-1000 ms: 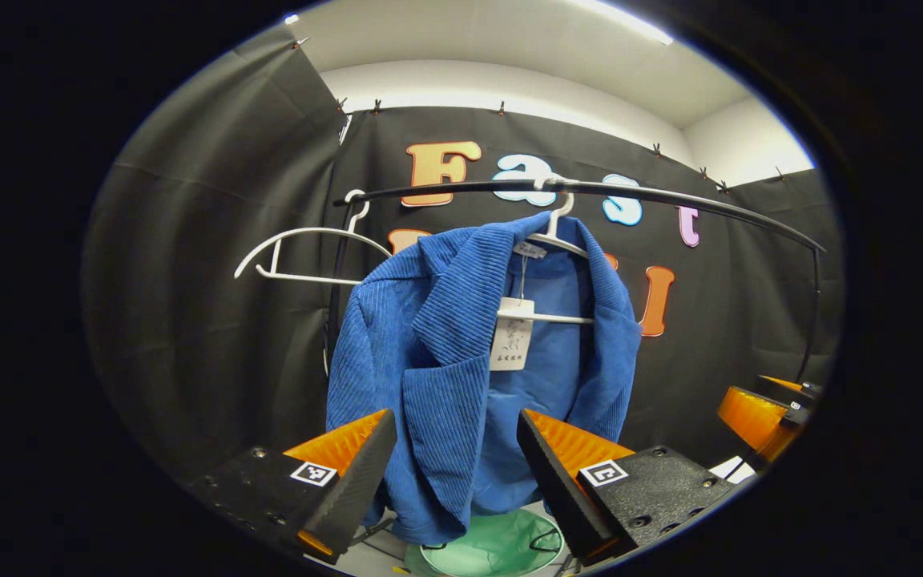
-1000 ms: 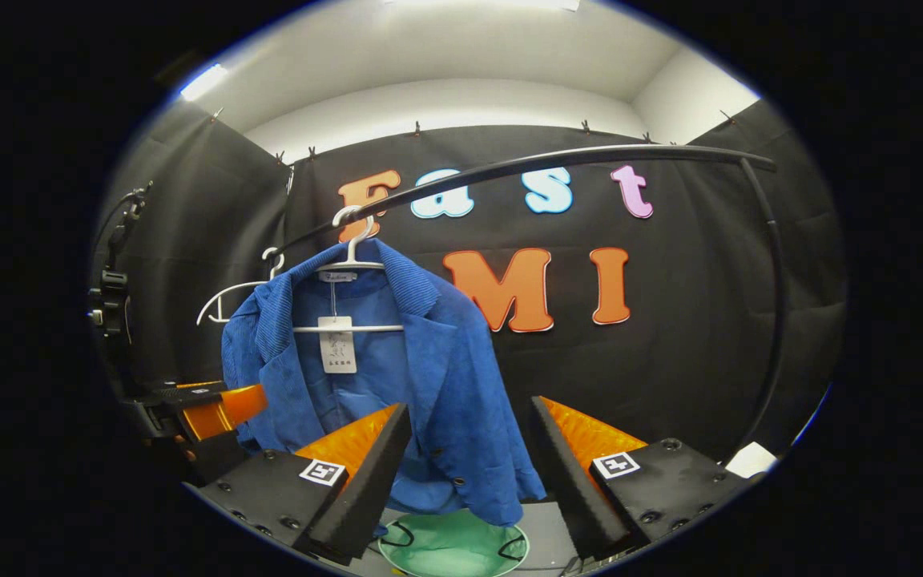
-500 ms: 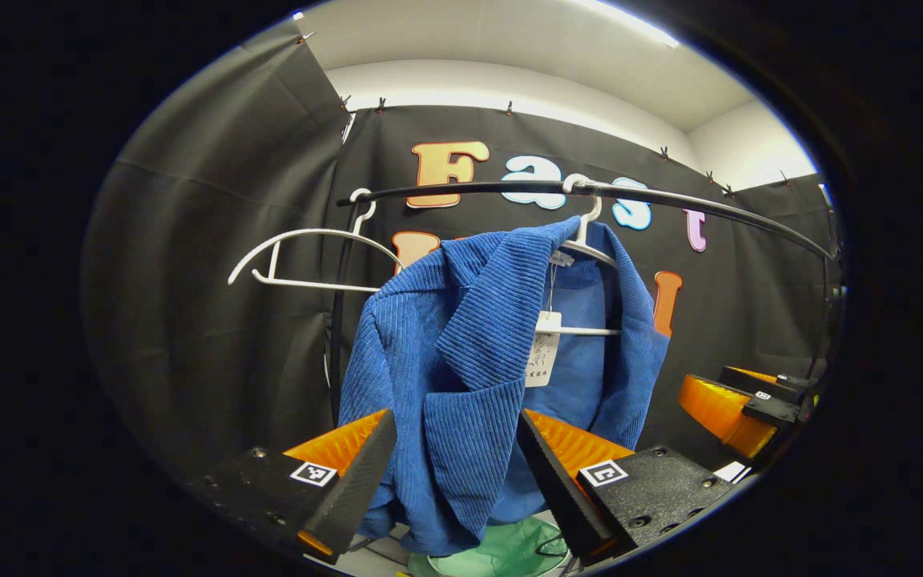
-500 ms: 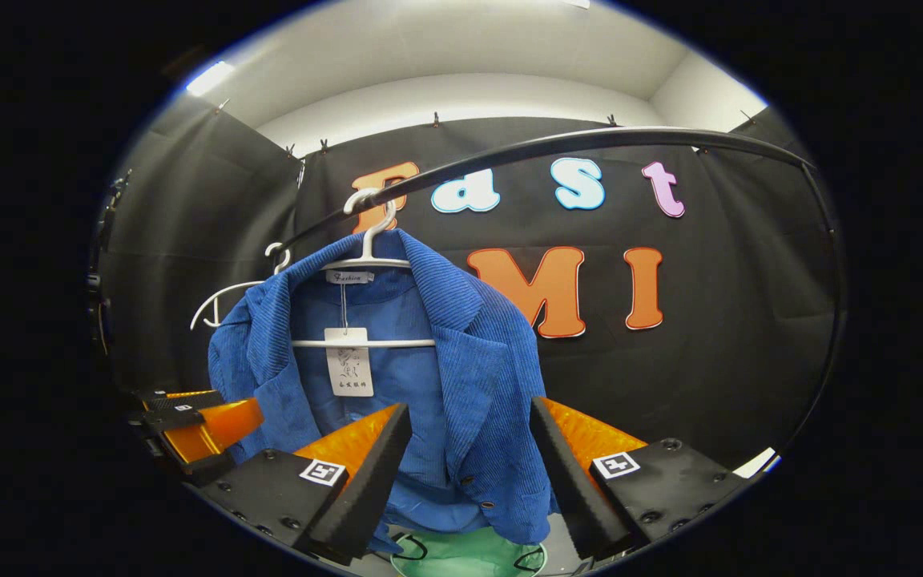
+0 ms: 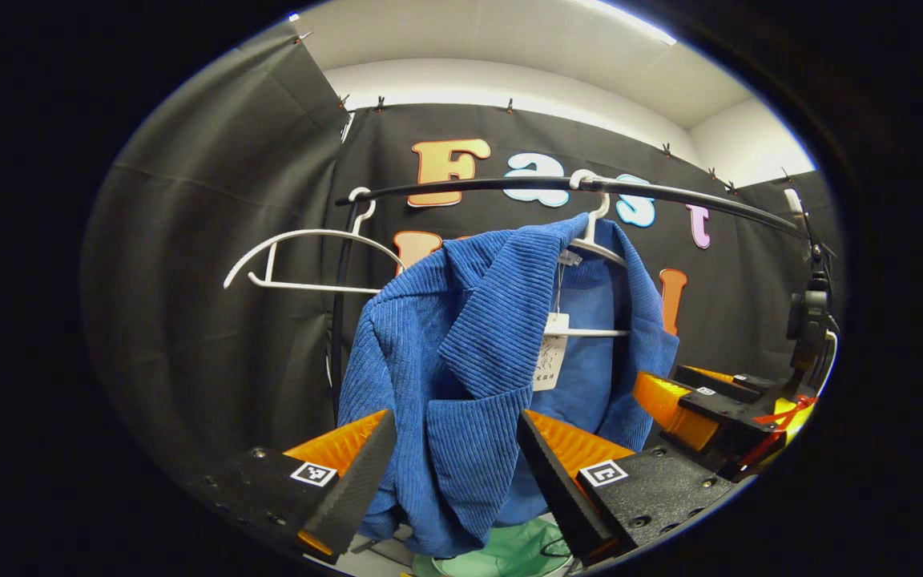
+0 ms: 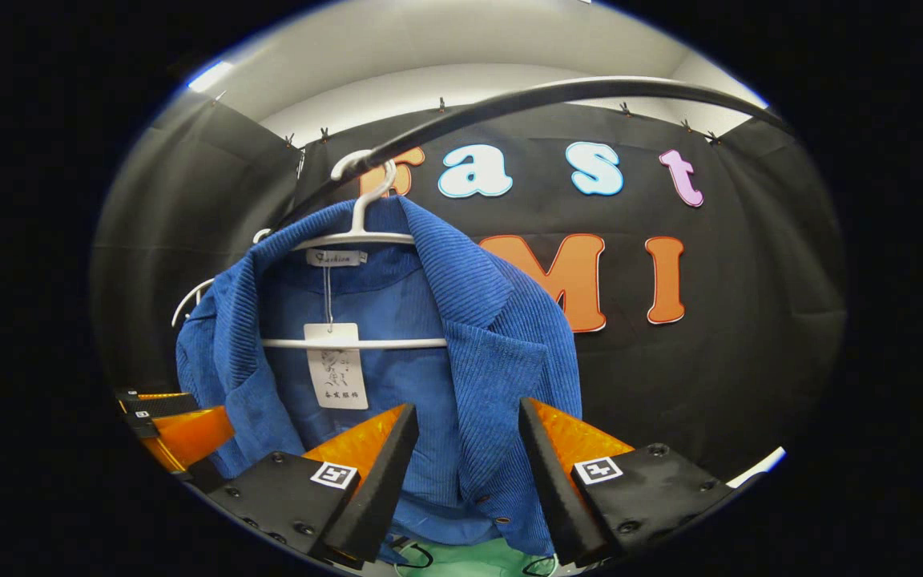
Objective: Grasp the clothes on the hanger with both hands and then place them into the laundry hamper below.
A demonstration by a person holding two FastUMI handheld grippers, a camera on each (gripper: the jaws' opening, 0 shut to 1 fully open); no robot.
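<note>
With both claws up at the rail [image 5: 670,195], I've got the jacket [image 5: 461,377] right in front of me, hung on a white hanger [image 5: 594,240] whose hook sits on that rail. My left gripper [image 5: 455,473] is spread wide, fingers apart, and the jacket's front panel hangs down between them; whether either finger touches the cloth I cannot tell. My right gripper [image 6: 461,473] is released too, jaws wide, with the other front edge and its buttons hanging in the gap. In the left gripper view the right gripper [image 5: 694,397] shows just beside the jacket's far sleeve. In the right gripper view the left gripper [image 6: 181,433] sits at the jacket's other side, low by the sleeve. A paper tag [image 6: 336,365] dangles from the collar across the hanger's bar. A second hanger [image 5: 301,260], bare, hangs near the rail's end. Below the jacket's hem, the green hamper [image 5: 509,553] peeks out, directly under the cloth.
</note>
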